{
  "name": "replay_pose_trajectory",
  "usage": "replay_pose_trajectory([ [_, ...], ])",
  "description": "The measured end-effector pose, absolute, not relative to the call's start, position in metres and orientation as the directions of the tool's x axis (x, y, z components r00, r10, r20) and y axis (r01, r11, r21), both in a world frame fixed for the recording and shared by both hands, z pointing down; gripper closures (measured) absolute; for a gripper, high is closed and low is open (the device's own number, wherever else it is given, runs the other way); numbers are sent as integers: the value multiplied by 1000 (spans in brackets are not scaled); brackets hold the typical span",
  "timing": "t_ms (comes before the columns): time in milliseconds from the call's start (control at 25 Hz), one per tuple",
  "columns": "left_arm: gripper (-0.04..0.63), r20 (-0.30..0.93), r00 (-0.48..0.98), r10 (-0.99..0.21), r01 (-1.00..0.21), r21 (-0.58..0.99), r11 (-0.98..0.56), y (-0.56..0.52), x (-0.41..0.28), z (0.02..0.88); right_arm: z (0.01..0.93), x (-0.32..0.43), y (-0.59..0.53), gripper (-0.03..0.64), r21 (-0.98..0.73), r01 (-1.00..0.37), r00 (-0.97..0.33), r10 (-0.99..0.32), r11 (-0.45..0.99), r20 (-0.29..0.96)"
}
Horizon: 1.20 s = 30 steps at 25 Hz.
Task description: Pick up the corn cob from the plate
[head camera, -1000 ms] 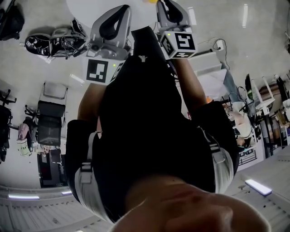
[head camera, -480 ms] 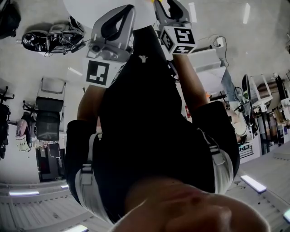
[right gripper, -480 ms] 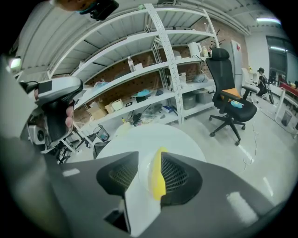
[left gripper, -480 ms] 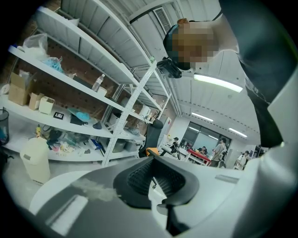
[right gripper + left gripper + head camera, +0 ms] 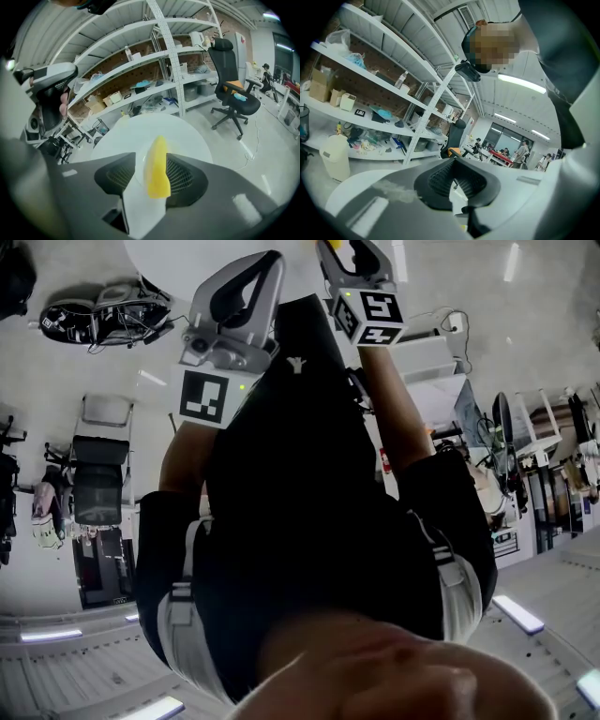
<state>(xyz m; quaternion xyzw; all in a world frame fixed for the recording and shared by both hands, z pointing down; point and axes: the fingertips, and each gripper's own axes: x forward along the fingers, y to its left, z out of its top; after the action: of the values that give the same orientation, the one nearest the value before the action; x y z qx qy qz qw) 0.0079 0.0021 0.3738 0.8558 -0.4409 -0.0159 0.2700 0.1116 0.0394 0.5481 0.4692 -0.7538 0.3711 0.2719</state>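
Observation:
The yellow corn cob (image 5: 157,168) lies lengthwise between the jaws of my right gripper (image 5: 151,164), over a white plate (image 5: 140,204) on a round white table (image 5: 192,138). The jaws are opening: the cob sits against the right pad, and a strip of white shows between it and the left pad. In the head view the right gripper's marker cube (image 5: 370,320) shows, but its tips run off the top edge. My left gripper (image 5: 457,160) is held off to the side, shut and empty, pointing at shelving. It also shows in the head view, where my left gripper (image 5: 265,259) stands near the table edge.
White shelving (image 5: 140,61) with boxes and clutter stands behind the table. A black office chair (image 5: 232,93) is at the right. A hand with a grey device (image 5: 47,89) shows at the left. The left gripper view has racks (image 5: 370,79), a white bin (image 5: 335,157) and distant people.
In the head view both grippers have crept toward the top edge, and the right one's tips have slid further out of frame. The person's torso has stayed in place.

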Motion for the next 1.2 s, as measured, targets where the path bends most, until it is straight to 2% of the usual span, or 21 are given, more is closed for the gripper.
replay_pose_trajectory([
  [160, 591, 217, 607, -765, -749, 478, -459, -2, 8, 376, 564, 113, 40, 367, -304, -907, -412, -467, 290, 782],
  [640, 591, 231, 603, -764, -748, 497, -440, -7, 6, 388, 597, 106, 35, 313, -319, -903, -416, -400, 289, 817],
  [1200, 591, 239, 593, -769, -750, 512, -420, -9, 8, 394, 619, 110, 39, 305, -330, -894, -422, -317, 303, 849],
])
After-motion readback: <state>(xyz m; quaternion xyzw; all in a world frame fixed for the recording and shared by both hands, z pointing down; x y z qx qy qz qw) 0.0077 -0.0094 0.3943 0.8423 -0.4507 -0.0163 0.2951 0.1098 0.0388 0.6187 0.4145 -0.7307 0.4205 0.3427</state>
